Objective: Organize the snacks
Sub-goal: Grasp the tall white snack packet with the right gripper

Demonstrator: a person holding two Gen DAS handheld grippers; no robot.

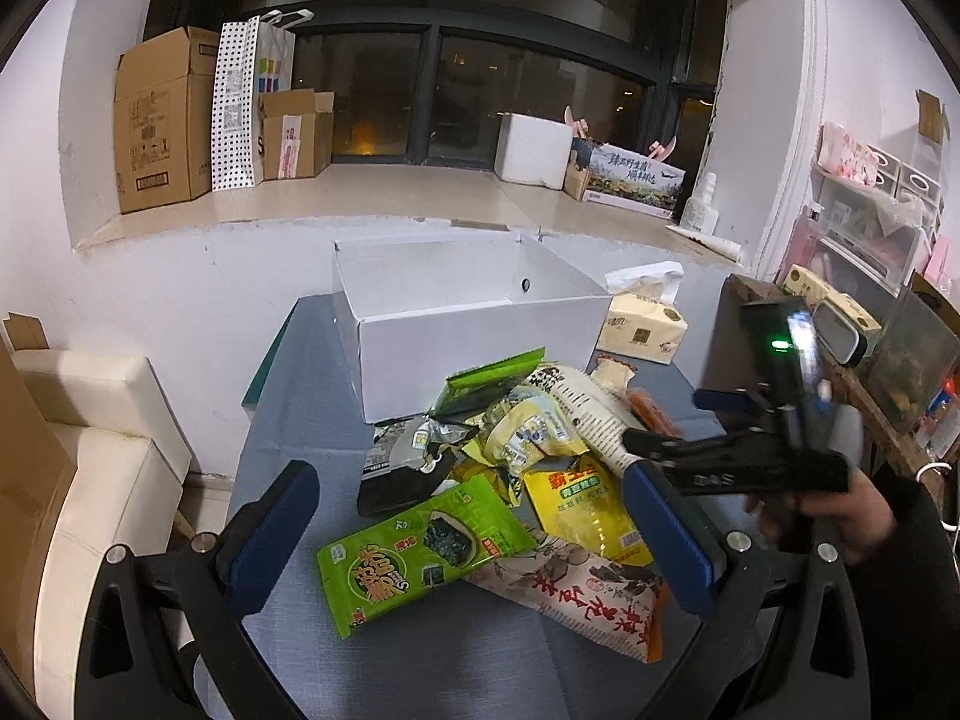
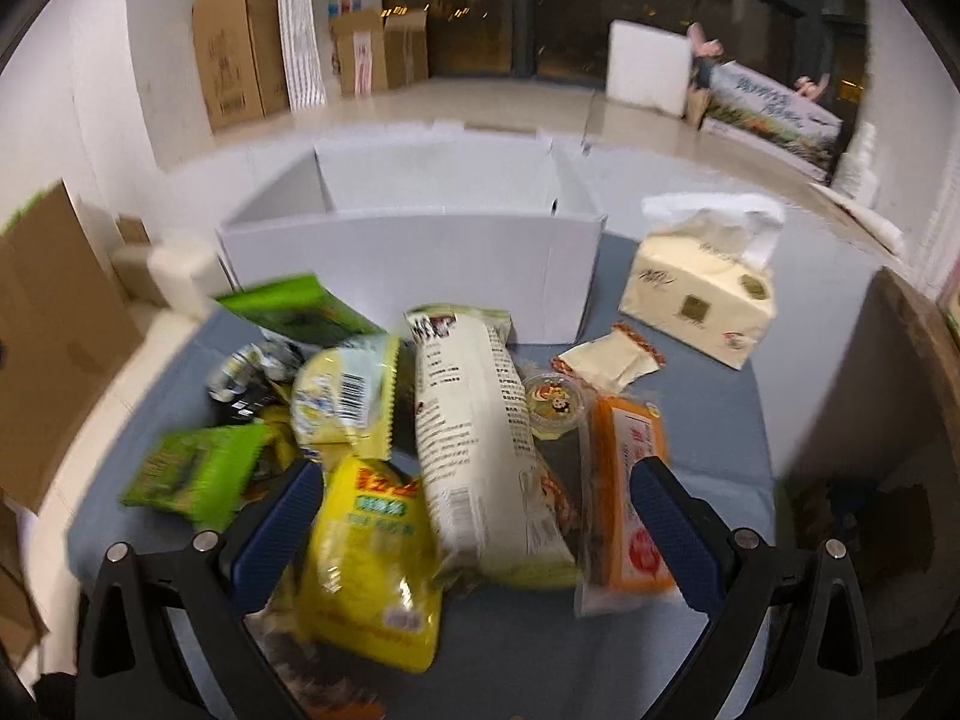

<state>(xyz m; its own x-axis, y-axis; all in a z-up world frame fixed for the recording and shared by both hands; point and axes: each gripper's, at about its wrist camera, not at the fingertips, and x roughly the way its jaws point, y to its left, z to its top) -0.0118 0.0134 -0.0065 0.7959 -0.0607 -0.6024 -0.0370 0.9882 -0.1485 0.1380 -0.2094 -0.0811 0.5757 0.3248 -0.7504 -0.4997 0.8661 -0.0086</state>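
Note:
A pile of snack packets lies on the blue-grey table (image 1: 300, 456) in front of an open white box (image 1: 468, 312), which shows no snacks inside. My left gripper (image 1: 474, 516) is open above a green seaweed packet (image 1: 414, 552) and a red-and-white packet (image 1: 588, 594). My right gripper (image 2: 474, 516) is open over a yellow packet (image 2: 372, 558) and a long cream packet (image 2: 480, 450); an orange packet (image 2: 630, 498) lies by its right finger. In the left wrist view the right gripper (image 1: 678, 450) comes in from the right over the pile.
A tissue pack (image 2: 702, 294) stands right of the white box (image 2: 420, 264). A wooden shelf edge (image 2: 900, 360) borders the table's right side. A cream sofa (image 1: 90, 480) is on the left. Cardboard boxes (image 1: 162, 120) and a foam box (image 1: 534, 150) sit on the window sill.

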